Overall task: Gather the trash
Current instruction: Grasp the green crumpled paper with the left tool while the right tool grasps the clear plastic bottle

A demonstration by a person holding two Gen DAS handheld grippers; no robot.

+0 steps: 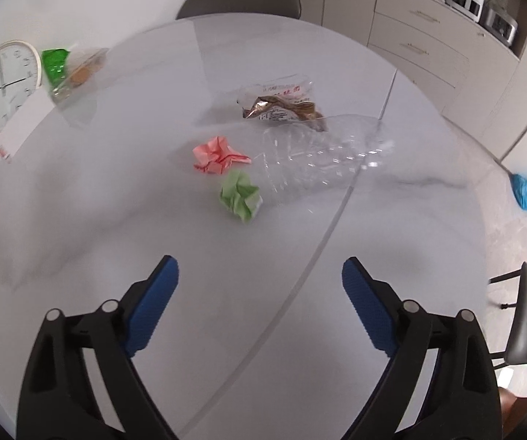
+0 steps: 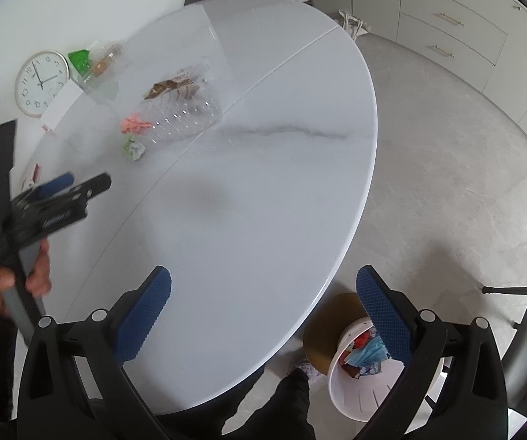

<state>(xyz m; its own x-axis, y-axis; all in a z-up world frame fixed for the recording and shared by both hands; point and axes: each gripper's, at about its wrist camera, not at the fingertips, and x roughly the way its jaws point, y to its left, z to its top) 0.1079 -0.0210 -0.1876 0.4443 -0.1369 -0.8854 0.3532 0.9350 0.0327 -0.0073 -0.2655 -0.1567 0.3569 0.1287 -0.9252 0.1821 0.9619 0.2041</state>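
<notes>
Showing the collection partly done, the right wrist view has the right gripper (image 2: 263, 311) at the bottom of the frame with its jaws spread wide and nothing between them, and just beyond it, at lower right beside the table (image 2: 282, 220), a white bin (image 2: 355, 396) already holding several scraps. The left gripper (image 1: 260, 304) is likewise wide apart and empty, low in its own view over bare tabletop. Still uncollected at mid-frame, near to far — a green paper ball (image 1: 240, 198), a pink paper ball (image 1: 217, 154), a clear plastic bottle (image 1: 318, 157) on its side, a snack wrapper (image 1: 282, 104) — with a clock (image 1: 3, 84) at far left.
</notes>
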